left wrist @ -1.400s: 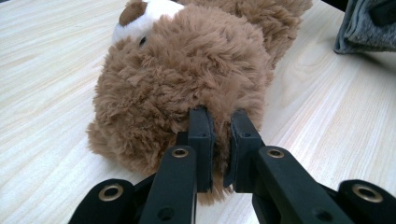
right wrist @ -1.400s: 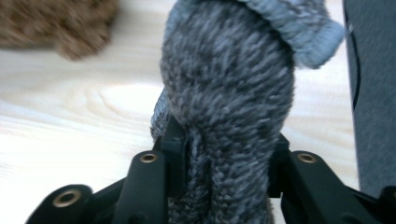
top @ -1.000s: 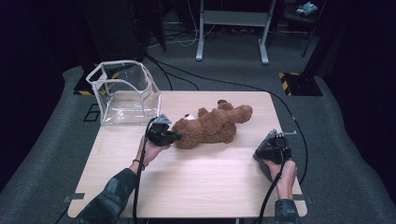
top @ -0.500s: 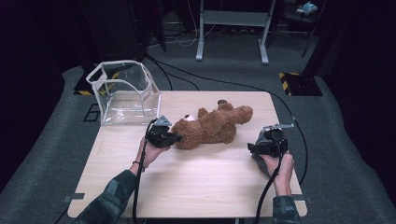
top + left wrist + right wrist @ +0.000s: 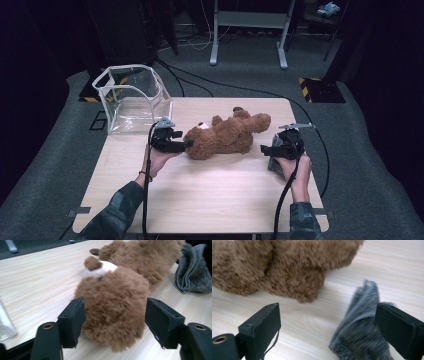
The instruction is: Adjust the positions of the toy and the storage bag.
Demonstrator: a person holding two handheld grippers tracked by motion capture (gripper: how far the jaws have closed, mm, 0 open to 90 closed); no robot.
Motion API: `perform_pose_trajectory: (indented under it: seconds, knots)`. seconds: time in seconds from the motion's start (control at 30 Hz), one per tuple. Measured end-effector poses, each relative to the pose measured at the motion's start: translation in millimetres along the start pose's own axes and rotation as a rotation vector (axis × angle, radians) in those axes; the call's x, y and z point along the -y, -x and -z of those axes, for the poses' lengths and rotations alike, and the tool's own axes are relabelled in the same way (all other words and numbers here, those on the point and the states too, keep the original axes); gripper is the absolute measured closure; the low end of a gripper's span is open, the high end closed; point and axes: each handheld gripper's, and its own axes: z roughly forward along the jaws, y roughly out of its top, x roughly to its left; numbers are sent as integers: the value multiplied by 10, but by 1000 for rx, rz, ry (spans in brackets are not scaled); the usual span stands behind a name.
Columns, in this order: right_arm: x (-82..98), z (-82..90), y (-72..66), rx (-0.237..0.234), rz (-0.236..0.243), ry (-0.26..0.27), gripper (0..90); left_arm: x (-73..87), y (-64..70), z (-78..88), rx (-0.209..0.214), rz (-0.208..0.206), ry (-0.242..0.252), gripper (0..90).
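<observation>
The pale wood-grain desk carries a shaggy brown teddy bear lying lengthwise, head toward the left claw, whose blocky black jaws have just been opening and flank the head untouching. The right claw gapes beside a folded grey cloth.

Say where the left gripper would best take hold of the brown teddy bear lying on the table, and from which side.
Probably the head end. The teddy bear lies on its side along the table, its head towards the left gripper, whose jaws have just been opening and now straddle the head with a gap on one side. Coming in level from that end lets both pads close across the round, soft head.
</observation>
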Motion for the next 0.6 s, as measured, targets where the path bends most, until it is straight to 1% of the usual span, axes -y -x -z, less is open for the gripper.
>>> perform_pose_trajectory:
  seconds: [0.03,0.07,0.1,0.17,0.2,0.23,0.27,0.3,0.37,0.4,0.43,0.5,0.57,0.6]
  knots:
    - [-54,49,-20,4,13,8,76,-12,-16,-11,-15,13,-3,310]
    - [-54,49,-20,4,13,8,76,-12,-16,-11,-15,13,-3,307]
    - [-96,82,-26,10,10,13,77,-16,-29,-23,-25,16,-9,300]
    - [-119,91,-15,7,15,20,78,-20,-59,-45,-41,38,-18,294]
    - [-139,91,-7,9,10,22,78,-21,-77,-69,-48,58,-20,287]
    - [-159,82,5,17,9,23,80,-24,-96,-85,-55,64,-20,279]
    - [-191,29,28,9,-3,13,79,-28,-93,-104,-57,93,-19,265]
    - [-191,29,28,9,-3,13,79,-33,-90,-116,-63,106,-21,265]
    - [-231,-55,61,10,-5,11,77,-61,-106,-144,-71,109,-29,247]
    - [-231,-55,61,10,-5,11,77,-76,-109,-160,-77,111,-30,247]
    - [-268,-109,69,0,-23,1,77,-109,-110,-195,-80,121,-37,235]
    - [-306,-164,89,2,-20,-4,74,-139,-108,-231,-88,122,-45,227]
    - [-340,-201,93,-3,-29,-10,74,-156,-112,-268,-94,108,-65,225]
    - [-350,-217,91,5,-26,-8,74,-160,-103,-294,-98,113,-71,220]
